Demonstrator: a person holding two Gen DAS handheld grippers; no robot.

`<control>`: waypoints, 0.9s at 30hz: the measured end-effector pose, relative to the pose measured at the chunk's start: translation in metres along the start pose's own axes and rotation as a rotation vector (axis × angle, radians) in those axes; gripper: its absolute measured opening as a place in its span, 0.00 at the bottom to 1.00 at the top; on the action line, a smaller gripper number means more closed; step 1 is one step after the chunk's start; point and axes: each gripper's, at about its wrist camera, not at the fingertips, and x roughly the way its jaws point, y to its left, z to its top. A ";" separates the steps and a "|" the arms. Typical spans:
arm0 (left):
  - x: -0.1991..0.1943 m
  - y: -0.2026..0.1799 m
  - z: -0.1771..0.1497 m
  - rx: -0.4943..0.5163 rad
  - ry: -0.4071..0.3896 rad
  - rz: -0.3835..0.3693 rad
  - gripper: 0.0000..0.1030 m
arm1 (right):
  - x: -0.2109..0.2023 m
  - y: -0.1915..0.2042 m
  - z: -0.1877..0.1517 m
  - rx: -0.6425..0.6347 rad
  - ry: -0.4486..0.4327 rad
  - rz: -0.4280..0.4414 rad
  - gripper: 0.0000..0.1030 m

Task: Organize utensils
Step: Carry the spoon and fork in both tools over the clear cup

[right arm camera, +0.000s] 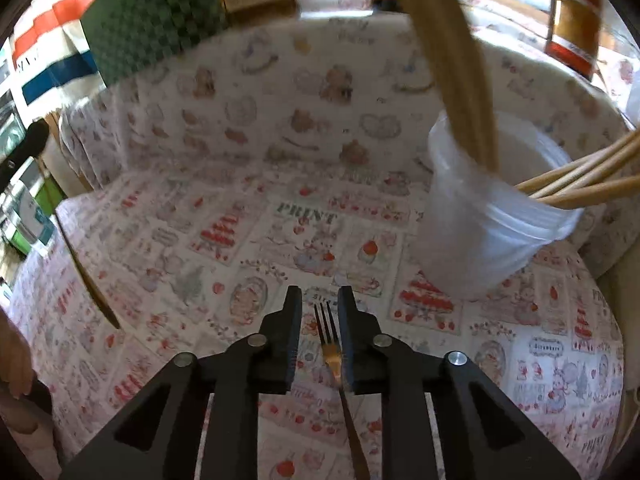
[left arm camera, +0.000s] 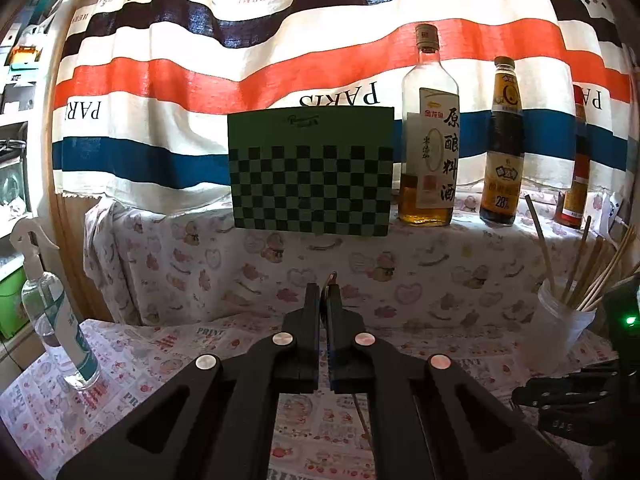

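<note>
So the right gripper [right arm camera: 319,304] sits low over the tablecloth [right arm camera: 224,264] with its jaws a little apart and a fork [right arm camera: 332,354] lying between them, tines pointing away. The fork looks closer to the right pad, maybe touching it, but the left pad is clearly off it, so nothing is pinched yet. I'd centre the jaws over the neck just behind the tines, squeeze square on the flat sides, and check it doesn't pivot before lifting. Thin shiny metal on a soft cloth will probably skate or twist if it's grabbed off-centre.

The left gripper [left arm camera: 323,290] is closed on something thin: a small brownish tip pokes out past the pads and a slim stick shows below them. Can't tell what utensil it is.

The target looks like the frosted plastic cup [right arm camera: 480,216], far right of the fork and already stuffed with pale wooden chopsticks [right arm camera: 576,184] fanning out over the rim. It's light, translucent and tall-ish, so dropping the fork in handle-first and gently seems smart, or it may tip.

Background stuff: a green checkered board [left arm camera: 312,172], a clear glass bottle [left arm camera: 430,152] with amber liquid, a dark sauce bottle [left arm camera: 503,152], and a spray bottle [left arm camera: 60,320] near left.
</note>
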 end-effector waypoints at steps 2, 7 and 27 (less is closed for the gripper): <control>-0.001 -0.001 0.000 0.005 -0.003 0.000 0.02 | 0.008 0.002 0.002 -0.012 0.018 -0.010 0.20; -0.004 -0.002 0.000 0.015 -0.023 0.040 0.02 | 0.022 0.008 0.001 -0.037 0.038 -0.048 0.20; -0.003 -0.003 -0.001 0.026 -0.021 0.068 0.02 | 0.000 0.006 -0.005 -0.050 -0.037 -0.057 0.10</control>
